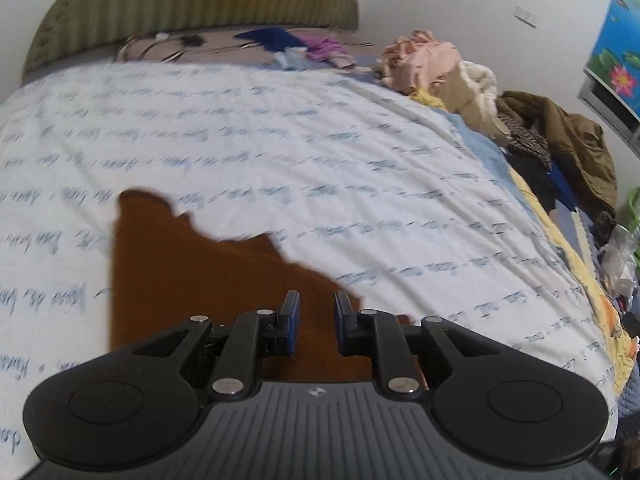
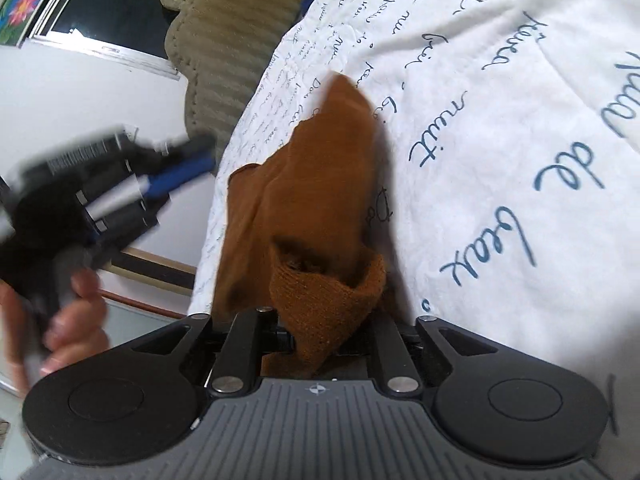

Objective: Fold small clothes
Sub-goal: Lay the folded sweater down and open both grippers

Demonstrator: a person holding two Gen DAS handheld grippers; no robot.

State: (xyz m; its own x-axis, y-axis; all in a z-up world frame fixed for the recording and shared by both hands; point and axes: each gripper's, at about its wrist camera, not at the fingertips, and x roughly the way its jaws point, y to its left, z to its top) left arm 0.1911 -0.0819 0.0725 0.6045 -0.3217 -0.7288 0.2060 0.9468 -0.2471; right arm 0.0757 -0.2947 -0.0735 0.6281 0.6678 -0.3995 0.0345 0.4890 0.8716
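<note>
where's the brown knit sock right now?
The brown knit sock lies on the white script-printed bedsheet, its cuff draped over the right gripper; in the left wrist view it lies under the left gripper.

Bedspread (image 1: 320, 140) lies open ahead; heaped clothes (image 1: 500, 112) crowd its right edge.

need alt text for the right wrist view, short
A brown knitted sock drapes over the right hand-held gripper, hiding its fingertips, above a white bedspread printed with blue script. At left, blurred, a hand holds the left hand-held gripper.
</note>
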